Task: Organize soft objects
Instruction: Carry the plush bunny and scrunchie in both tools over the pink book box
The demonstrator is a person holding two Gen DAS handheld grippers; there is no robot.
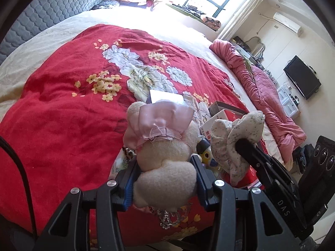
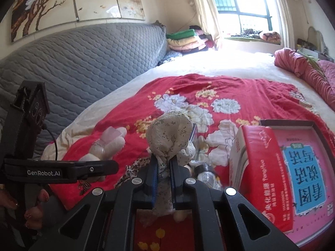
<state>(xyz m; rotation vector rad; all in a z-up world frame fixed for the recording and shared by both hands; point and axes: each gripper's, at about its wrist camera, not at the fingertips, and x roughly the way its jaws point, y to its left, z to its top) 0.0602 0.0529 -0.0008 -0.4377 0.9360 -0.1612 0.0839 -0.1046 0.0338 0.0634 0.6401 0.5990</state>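
On the left gripper [image 2: 113, 165], white lettering reads "GenRobot.AI".

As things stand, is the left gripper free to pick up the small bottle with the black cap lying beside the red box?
Probably not: the left gripper is shut on the cream plush toy in a pink dress, which also covers the way to the bottle.

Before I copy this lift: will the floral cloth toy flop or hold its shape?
Probably floppy: the floral cloth toy bunches narrow where the right gripper pinches it, and its loose parts sag in the left wrist view. It looks light. The thin fabric might slip.
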